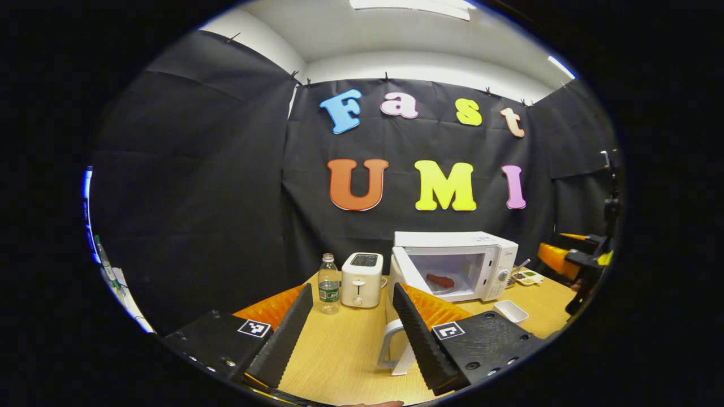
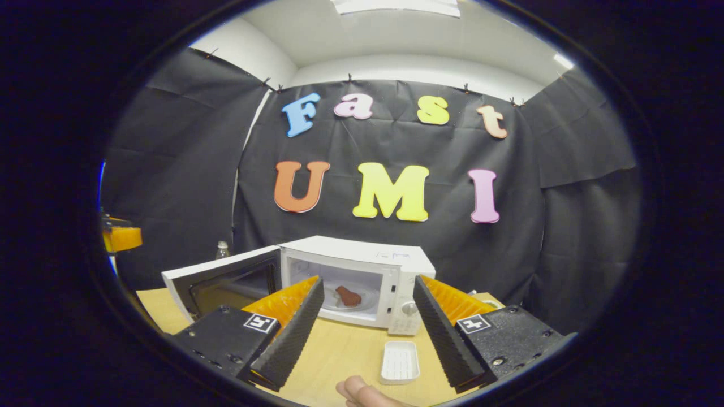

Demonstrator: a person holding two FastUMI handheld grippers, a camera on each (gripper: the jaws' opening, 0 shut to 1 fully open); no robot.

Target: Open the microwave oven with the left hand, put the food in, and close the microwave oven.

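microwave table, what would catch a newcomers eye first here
The white microwave at the back of the wooden table stands out, its door swung wide open and a reddish piece of food lying inside. Both grippers, left and right, hover open before it, holding nothing. A white toaster and a clear bottle stand left of the microwave.

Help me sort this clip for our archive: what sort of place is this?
Probably a staged recording booth with a mock kitchen counter, not a real home. Black cloth walls are pinned up around a wooden table holding a microwave, a toaster and a water bottle.
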